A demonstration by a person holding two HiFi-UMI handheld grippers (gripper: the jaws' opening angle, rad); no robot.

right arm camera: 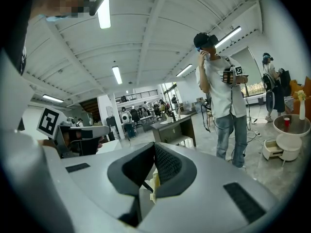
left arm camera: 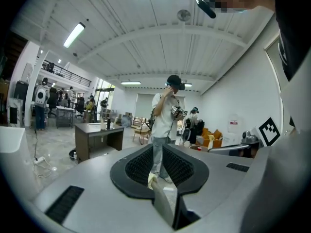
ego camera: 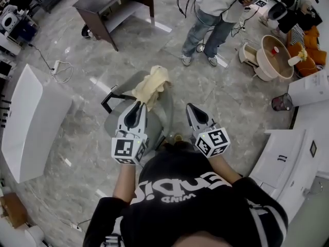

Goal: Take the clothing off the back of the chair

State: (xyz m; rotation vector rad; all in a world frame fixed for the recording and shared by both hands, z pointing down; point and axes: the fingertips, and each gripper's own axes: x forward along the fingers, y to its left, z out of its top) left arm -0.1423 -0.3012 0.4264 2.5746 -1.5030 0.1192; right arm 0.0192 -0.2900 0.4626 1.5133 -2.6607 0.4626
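Pale yellow clothing bunched over the back of the grey chair, long axis running away from the person toward upper right, left gripper tip just beside its near end, jaws nearly together, right gripper beside the cloth, jaws likewise narrow

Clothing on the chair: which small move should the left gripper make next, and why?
Probably open the left gripper and ease it forward onto the clothing. Its jaws stand nearly together, seemingly with no cloth pinched between them, and its tip sits just at the near edge of the cloth lying on the chair.
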